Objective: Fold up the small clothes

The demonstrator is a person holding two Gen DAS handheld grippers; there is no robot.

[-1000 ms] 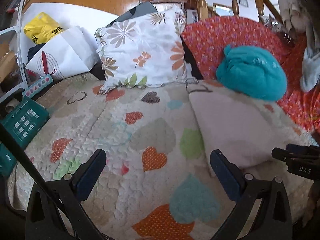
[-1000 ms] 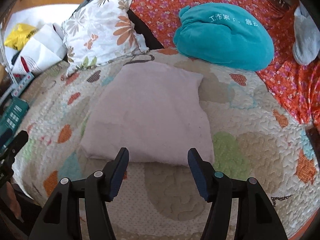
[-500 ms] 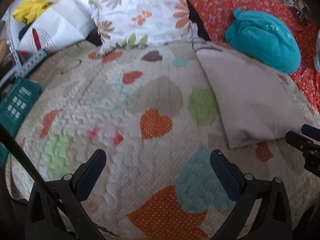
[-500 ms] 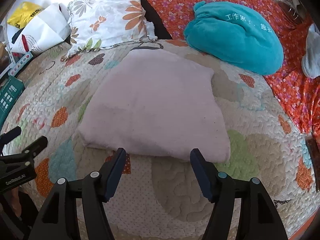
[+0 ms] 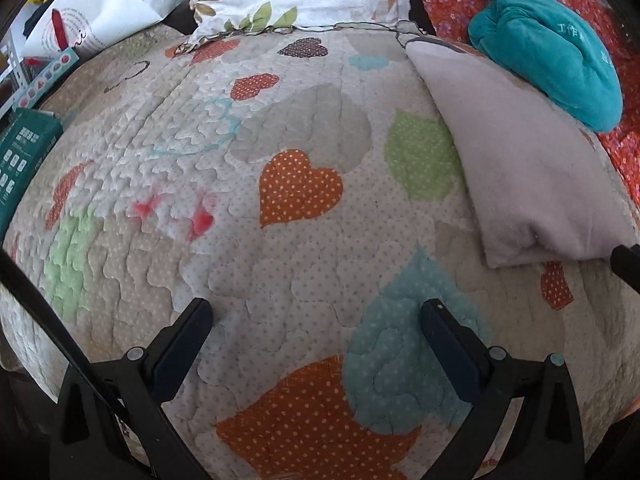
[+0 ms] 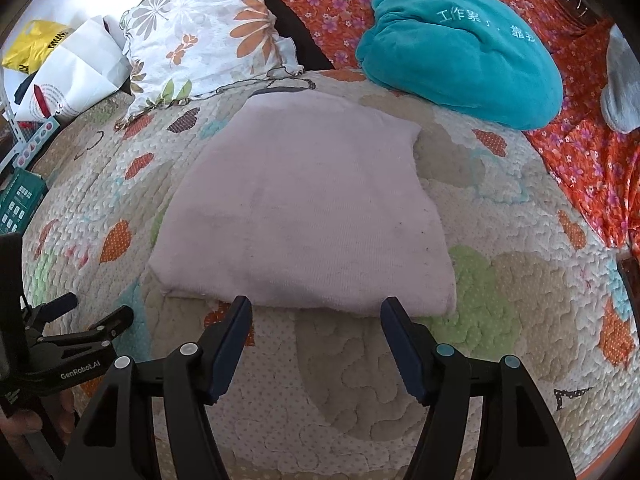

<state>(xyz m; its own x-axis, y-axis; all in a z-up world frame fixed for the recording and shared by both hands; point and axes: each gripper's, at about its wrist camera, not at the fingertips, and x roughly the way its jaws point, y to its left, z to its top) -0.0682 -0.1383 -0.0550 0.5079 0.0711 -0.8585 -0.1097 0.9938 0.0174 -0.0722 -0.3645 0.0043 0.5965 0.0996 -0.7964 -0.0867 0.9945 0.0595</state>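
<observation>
Both grippers have dropped closer to the quilt [image 5: 304, 272] over the last second, and the view from each has tipped downward, so the stair rail behind has slid out of sight. The folded cloth [image 6: 304, 216], a pale pinkish rectangle, lies flat on the quilt with its near edge just beyond the right gripper [image 6: 316, 306], whose jaws stand spread with nothing between them. Whether the fingertips touch the cloth edge I cannot tell. In the left wrist view the cloth [image 5: 532, 168] sits off to the right, well apart from the left gripper [image 5: 316, 314], which hovers over bare quilt above an orange heart with its jaws also wide apart and empty. The left gripper shows too at the lower left edge of the right wrist view [image 6: 86, 316], beside the cloth's left corner. Behind the cloth rests a teal cushion [image 6: 460, 54] on an orange flowered cover [image 6: 580, 148]; the cushion nearly meets the cloth's far right corner. A floral pillow [image 6: 204, 32] leans at the back left, with a white bag [image 6: 76, 72] beside it.
</observation>
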